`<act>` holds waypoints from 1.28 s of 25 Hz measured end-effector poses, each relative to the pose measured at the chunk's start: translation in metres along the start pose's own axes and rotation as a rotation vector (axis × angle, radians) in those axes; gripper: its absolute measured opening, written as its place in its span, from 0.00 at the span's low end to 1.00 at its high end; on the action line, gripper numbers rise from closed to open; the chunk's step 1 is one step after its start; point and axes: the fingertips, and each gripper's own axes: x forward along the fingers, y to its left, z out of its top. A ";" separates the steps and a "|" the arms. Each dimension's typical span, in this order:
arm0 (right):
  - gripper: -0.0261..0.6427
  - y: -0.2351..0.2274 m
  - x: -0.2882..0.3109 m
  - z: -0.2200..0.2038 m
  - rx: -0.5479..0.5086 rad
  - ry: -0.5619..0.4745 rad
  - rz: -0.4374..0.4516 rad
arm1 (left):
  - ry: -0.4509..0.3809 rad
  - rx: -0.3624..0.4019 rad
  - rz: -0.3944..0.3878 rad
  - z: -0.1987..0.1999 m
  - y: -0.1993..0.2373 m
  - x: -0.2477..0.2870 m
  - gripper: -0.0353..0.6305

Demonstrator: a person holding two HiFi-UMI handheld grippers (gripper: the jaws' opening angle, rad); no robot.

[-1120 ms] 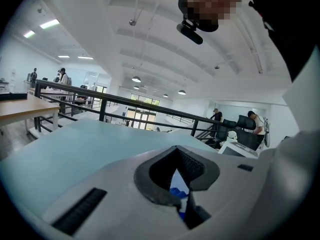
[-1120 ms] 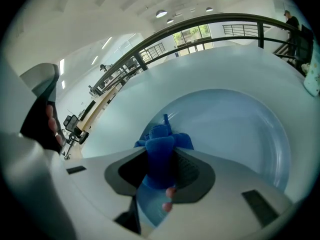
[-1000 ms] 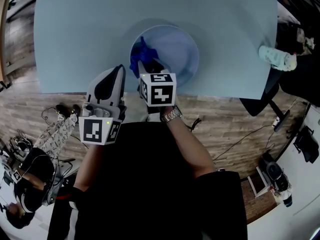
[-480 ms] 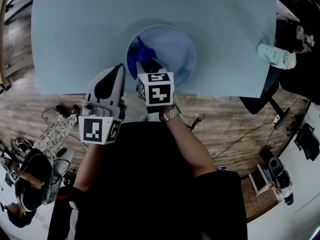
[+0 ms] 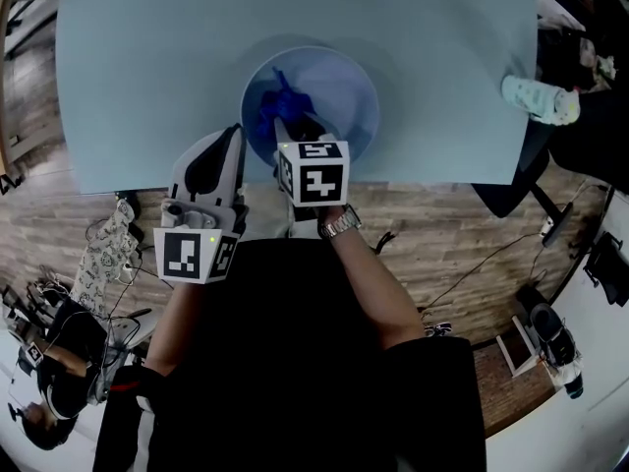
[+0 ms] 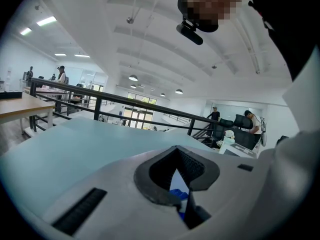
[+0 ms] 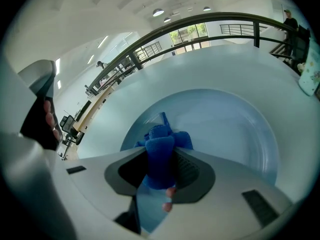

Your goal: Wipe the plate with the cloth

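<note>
A pale blue plate (image 5: 334,91) sits on the light blue table (image 5: 147,67) close to its near edge. A blue cloth (image 5: 273,106) lies bunched on the plate's left part. My right gripper (image 5: 291,131) is shut on the cloth and presses it onto the plate. In the right gripper view the cloth (image 7: 161,146) fills the gap of the right gripper (image 7: 161,159), with the plate (image 7: 230,129) beyond. My left gripper (image 5: 236,134) hovers just left of the plate at the table edge. In its own view the left gripper (image 6: 176,158) is shut and holds nothing.
A white patterned bottle (image 5: 536,99) lies at the table's right edge. A black chair base (image 5: 536,209) stands on the wooden floor on the right. Cables and bags (image 5: 88,264) lie on the floor at the left. A dark railing (image 6: 100,101) runs behind the table.
My right gripper has shifted slightly over the plate's left part with the cloth. The left gripper has kept its place.
</note>
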 end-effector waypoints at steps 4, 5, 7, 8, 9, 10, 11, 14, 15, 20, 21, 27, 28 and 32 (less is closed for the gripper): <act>0.22 -0.011 -0.004 -0.001 0.012 -0.007 -0.012 | 0.003 0.005 -0.015 -0.001 -0.004 0.003 0.06; 0.22 -0.013 -0.005 -0.001 0.015 -0.007 -0.016 | 0.003 0.007 -0.020 -0.001 -0.005 0.003 0.06; 0.22 -0.016 -0.008 -0.001 0.022 -0.008 -0.024 | 0.004 0.010 -0.030 0.001 -0.007 0.003 0.06; 0.22 -0.017 -0.009 -0.001 0.025 -0.008 -0.028 | 0.005 0.011 -0.034 0.001 -0.007 0.003 0.06; 0.22 -0.019 -0.010 -0.002 0.030 -0.008 -0.032 | 0.006 0.011 -0.037 0.001 -0.008 0.003 0.06; 0.22 -0.022 -0.011 -0.003 0.033 -0.008 -0.036 | 0.007 0.012 -0.041 0.000 -0.010 0.004 0.06; 0.22 -0.025 -0.012 -0.004 0.036 -0.007 -0.040 | 0.008 0.014 -0.044 0.000 -0.011 0.005 0.06; 0.22 -0.033 -0.016 -0.006 0.046 -0.005 -0.056 | 0.010 0.018 -0.059 -0.001 -0.017 0.009 0.06; 0.22 -0.036 -0.017 -0.006 0.049 -0.005 -0.064 | 0.012 0.019 -0.065 -0.001 -0.018 0.009 0.06; 0.22 -0.049 -0.026 -0.007 0.076 -0.014 -0.100 | 0.014 0.025 -0.092 0.000 -0.024 0.012 0.05; 0.22 -0.052 -0.027 -0.008 0.084 -0.015 -0.104 | 0.015 0.027 -0.096 0.000 -0.025 0.014 0.06; 0.22 -0.068 -0.034 -0.009 0.127 -0.024 -0.141 | 0.015 0.032 -0.125 0.003 -0.030 0.021 0.06; 0.22 -0.071 -0.036 -0.009 0.133 -0.026 -0.147 | 0.016 0.033 -0.129 0.002 -0.031 0.022 0.06; 0.22 -0.081 -0.042 -0.011 0.154 -0.028 -0.171 | 0.021 0.036 -0.147 0.002 -0.036 0.025 0.06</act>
